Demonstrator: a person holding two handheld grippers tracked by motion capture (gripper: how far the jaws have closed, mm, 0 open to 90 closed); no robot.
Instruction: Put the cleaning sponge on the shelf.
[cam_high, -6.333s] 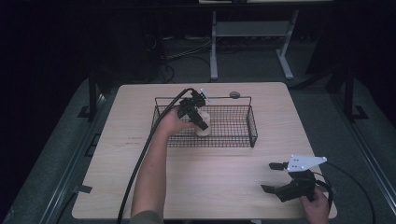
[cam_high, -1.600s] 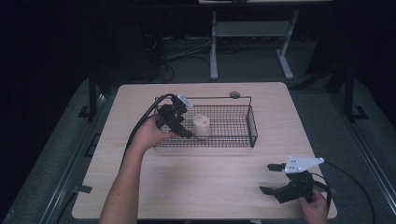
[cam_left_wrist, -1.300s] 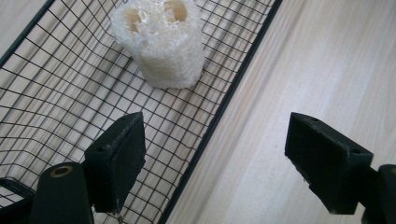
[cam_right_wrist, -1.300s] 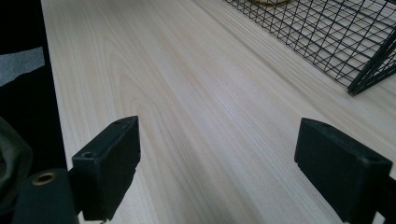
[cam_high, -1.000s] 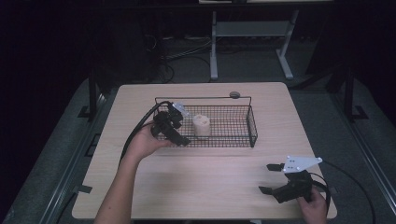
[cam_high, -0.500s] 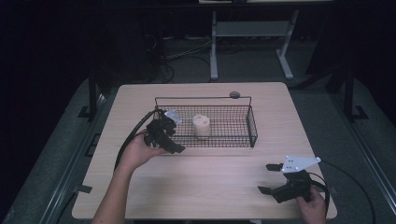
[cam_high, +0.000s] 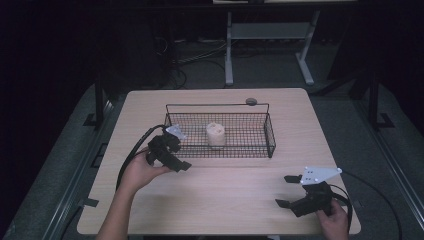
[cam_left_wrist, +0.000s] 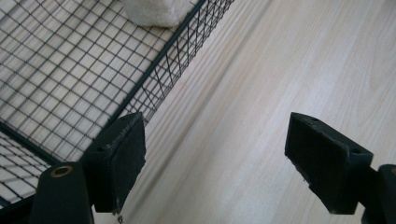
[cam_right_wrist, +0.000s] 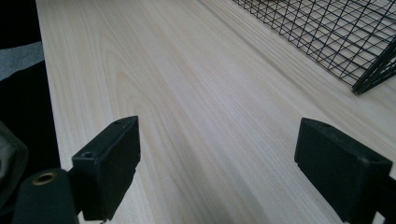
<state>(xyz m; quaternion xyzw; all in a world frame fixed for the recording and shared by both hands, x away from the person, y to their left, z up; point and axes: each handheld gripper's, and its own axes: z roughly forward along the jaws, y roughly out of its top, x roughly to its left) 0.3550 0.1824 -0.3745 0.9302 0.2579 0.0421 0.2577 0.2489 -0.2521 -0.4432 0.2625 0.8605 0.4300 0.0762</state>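
Observation:
A black wire basket stands on the wooden table, and a pale cream roll sits upright inside it. My left gripper hovers just outside the basket's front left corner, open and empty. In the left gripper view its jaws stand wide apart over bare wood, with the basket wall and the cream roll at the upper left. My right gripper rests near the table's front right corner, open with nothing between its jaws. The right gripper view has the basket's corner at the upper right.
A small round dark disc lies on the table behind the basket's far rim. Cables trail from both grippers off the table edges. Metal frame legs stand on the dark floor beyond the table.
My left gripper has drawn back out of the basket toward the front left, leaving the cream roll inside. The right gripper has stayed in place.

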